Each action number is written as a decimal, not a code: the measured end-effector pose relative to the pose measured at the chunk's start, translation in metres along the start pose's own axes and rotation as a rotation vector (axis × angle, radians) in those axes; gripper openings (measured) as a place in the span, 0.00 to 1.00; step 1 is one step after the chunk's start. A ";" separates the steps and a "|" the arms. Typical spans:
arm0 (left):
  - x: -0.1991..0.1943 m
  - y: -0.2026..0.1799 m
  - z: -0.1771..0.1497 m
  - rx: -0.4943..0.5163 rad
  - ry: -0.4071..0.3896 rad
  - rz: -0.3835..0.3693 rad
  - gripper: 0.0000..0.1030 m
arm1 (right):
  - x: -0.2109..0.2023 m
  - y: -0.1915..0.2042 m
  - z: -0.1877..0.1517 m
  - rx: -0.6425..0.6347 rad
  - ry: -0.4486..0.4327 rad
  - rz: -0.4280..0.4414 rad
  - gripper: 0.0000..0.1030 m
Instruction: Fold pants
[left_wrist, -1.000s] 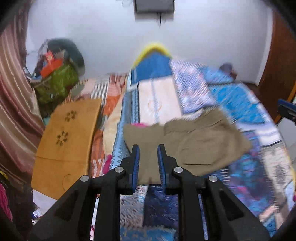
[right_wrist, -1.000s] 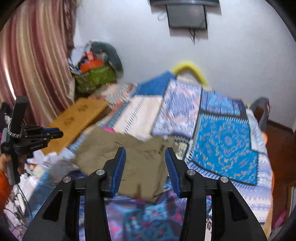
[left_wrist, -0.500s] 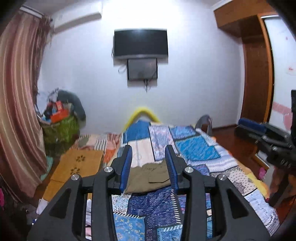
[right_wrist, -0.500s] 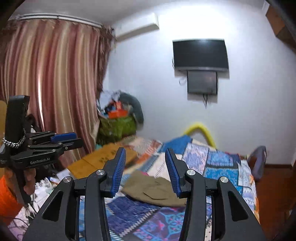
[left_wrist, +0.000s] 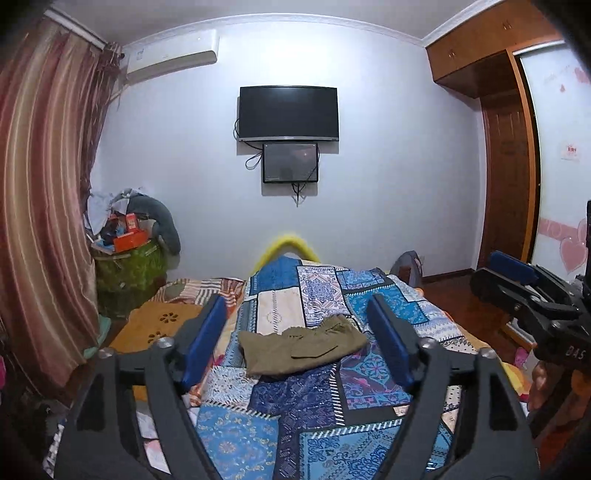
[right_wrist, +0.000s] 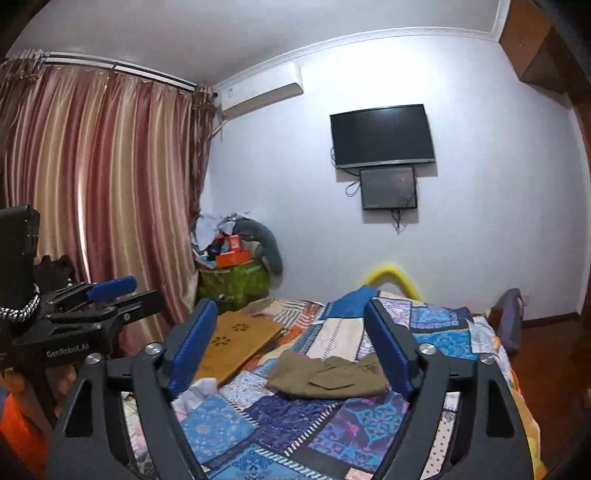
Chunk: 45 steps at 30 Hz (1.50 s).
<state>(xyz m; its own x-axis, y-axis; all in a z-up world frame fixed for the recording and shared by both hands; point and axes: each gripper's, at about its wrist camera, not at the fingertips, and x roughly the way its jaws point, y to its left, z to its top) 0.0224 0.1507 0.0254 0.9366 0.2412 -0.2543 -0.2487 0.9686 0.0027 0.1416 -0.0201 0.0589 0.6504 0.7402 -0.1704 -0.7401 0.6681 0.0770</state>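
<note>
Both grippers now pulled well back from bed (left_wrist: 369, 391), raised; left gripper (left_wrist: 297, 345) and right gripper (right_wrist: 291, 345) jaws spread wider, empty. Pants (left_wrist: 303, 347) lie folded on quilt — task looks done.

Both views are sharp and evenly lit, with a cool bluish cast on the back wall (left_wrist: 388, 184). Soft shadows fall beneath the television (left_wrist: 288, 112). Fisheye distortion bows the curtain (right_wrist: 92, 184) and ceiling line, and black vignetting fills the frame corners.
</note>
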 end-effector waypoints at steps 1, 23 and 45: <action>-0.001 0.001 -0.001 -0.008 0.002 -0.006 0.85 | -0.003 0.000 0.000 0.004 -0.003 -0.005 0.88; 0.002 -0.007 -0.015 -0.004 -0.008 0.011 1.00 | -0.012 -0.001 -0.012 0.000 0.023 -0.061 1.00; 0.010 -0.008 -0.018 -0.007 0.007 -0.003 1.00 | -0.012 -0.003 -0.011 0.012 0.042 -0.062 1.00</action>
<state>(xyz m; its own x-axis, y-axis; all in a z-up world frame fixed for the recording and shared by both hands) 0.0292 0.1440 0.0053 0.9356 0.2380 -0.2608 -0.2479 0.9688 -0.0050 0.1343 -0.0318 0.0499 0.6869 0.6938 -0.2162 -0.6964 0.7135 0.0769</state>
